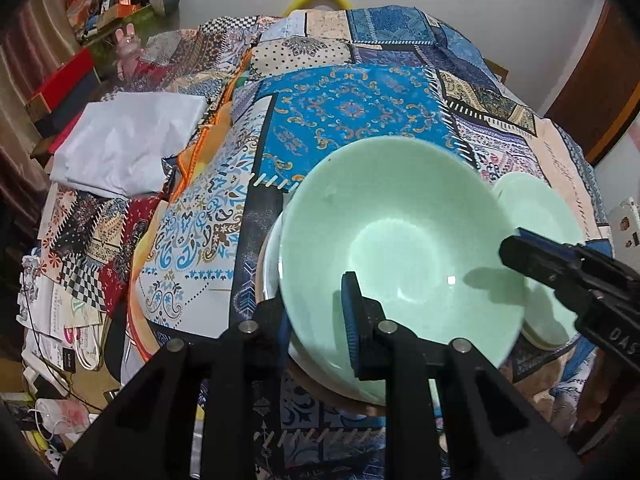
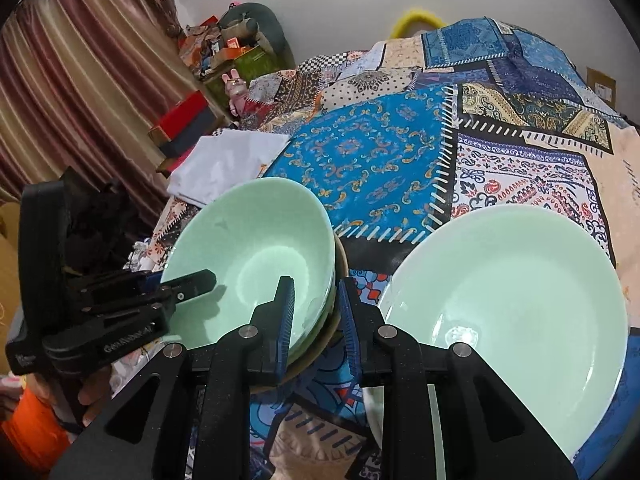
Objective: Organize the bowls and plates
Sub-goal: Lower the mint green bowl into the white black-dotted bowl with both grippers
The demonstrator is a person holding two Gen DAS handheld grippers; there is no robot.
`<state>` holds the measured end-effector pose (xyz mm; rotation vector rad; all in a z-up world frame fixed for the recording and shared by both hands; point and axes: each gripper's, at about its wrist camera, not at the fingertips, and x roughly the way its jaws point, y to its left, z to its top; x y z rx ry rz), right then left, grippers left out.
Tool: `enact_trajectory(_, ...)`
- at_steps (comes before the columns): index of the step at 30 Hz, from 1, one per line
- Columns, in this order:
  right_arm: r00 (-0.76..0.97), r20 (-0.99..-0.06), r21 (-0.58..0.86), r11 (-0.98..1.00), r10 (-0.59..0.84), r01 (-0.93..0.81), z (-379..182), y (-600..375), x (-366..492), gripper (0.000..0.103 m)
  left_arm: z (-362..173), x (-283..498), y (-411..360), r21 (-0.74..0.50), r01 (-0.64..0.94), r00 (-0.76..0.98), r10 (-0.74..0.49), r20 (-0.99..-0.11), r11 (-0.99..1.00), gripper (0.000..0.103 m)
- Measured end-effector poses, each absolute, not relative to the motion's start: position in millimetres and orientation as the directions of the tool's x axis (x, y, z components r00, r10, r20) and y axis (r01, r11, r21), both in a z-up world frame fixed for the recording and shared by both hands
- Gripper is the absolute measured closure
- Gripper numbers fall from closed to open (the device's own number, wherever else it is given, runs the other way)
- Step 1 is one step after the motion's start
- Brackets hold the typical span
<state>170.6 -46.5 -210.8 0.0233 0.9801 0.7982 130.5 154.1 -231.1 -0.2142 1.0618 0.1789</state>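
A pale green bowl (image 1: 400, 240) (image 2: 256, 256) sits on top of other dishes (image 1: 272, 268) on the patchwork tablecloth (image 1: 352, 112). My left gripper (image 1: 320, 308) is shut on its near left rim, one finger inside the bowl and the other outside. My right gripper (image 2: 316, 284) is shut on the opposite rim in the same way; in the left wrist view the right gripper (image 1: 516, 246) comes in from the right. The left gripper (image 2: 204, 278) reaches over the bowl's left edge in the right wrist view. A wide green plate (image 2: 508, 312) (image 1: 532, 208) lies just right of the bowl.
A folded white cloth (image 1: 128, 144) (image 2: 228, 164) lies on the table's left side. Boxes, papers and cables (image 1: 60, 340) crowd the left edge. A curtain (image 2: 80, 100) hangs at the far left, and a hand (image 2: 92, 396) holds the left gripper.
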Motion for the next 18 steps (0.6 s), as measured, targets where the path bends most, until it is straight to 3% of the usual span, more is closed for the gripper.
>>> enact_trajectory(4, 0.294, -0.735, 0.367, 0.723, 0.611, -0.585, -213.4, -49.9, 172.4, 0.08, -225.0, 131.2, 155.5, -0.088, -0.253, 0.475, 0.044, -0.879, 0.964, 0.073)
enact_trajectory(9, 0.29, -0.739, 0.373, 0.728, 0.608, -0.576, -215.6, -52.4, 171.6, 0.067, -223.5, 133.6, 150.4, -0.041, -0.229, 0.458, 0.07, -0.886, 0.973, 0.071)
enact_trajectory(14, 0.293, -0.738, 0.362, 0.724, 0.608, -0.588, -213.4, -52.9, 169.4, 0.066, -219.9, 135.0, 147.5, 0.014, -0.219, 0.444, 0.113, -0.889, 0.976, 0.071)
enact_trajectory(18, 0.29, -0.739, 0.361, 0.72, 0.608, -0.592, -213.9, -51.5, 168.7, 0.066, -206.5, 130.4, 146.3, 0.094, -0.209, 0.486, 0.187, -0.854, 0.973, 0.057)
